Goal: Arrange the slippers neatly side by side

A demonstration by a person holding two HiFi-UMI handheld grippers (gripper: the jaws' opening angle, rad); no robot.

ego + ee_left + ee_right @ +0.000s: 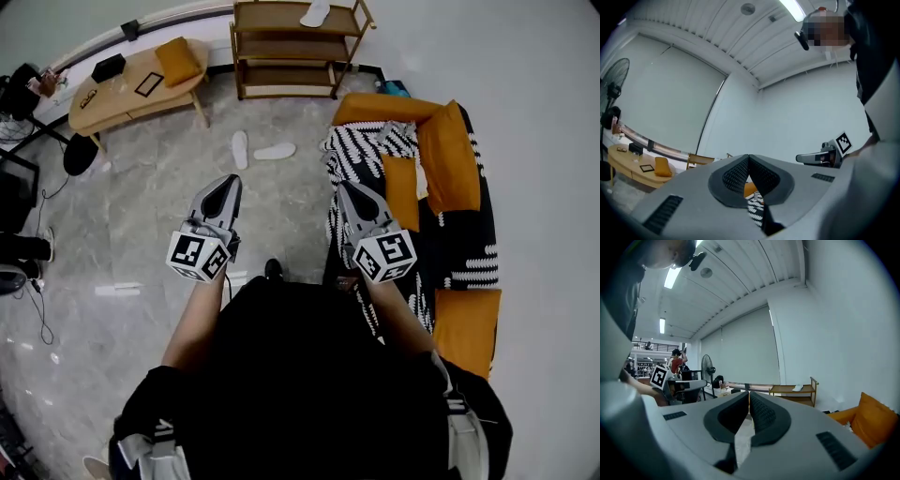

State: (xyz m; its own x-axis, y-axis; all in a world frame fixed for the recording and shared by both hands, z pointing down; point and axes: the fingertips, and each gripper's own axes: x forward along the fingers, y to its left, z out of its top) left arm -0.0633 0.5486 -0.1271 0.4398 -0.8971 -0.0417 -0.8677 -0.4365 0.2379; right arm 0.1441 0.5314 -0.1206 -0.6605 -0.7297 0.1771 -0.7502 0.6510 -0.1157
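Note:
Two white slippers lie on the grey floor in the head view, one (240,148) pointing away from me and the other (275,151) lying crosswise beside it. A third white slipper (315,13) (798,387) rests on top of the wooden shelf. My left gripper (231,184) (749,157) is shut and empty, held level well short of the floor pair. My right gripper (343,188) (749,393) is also shut with nothing in it, beside the sofa's edge. Each gripper view looks over the room, and neither shows the floor slippers.
A wooden shelf (291,47) stands against the far wall. A sofa (450,159) with orange cushions and a black-and-white throw is on the right. A low wooden table (131,89) stands at the far left. A fan (707,364) and people stand farther off.

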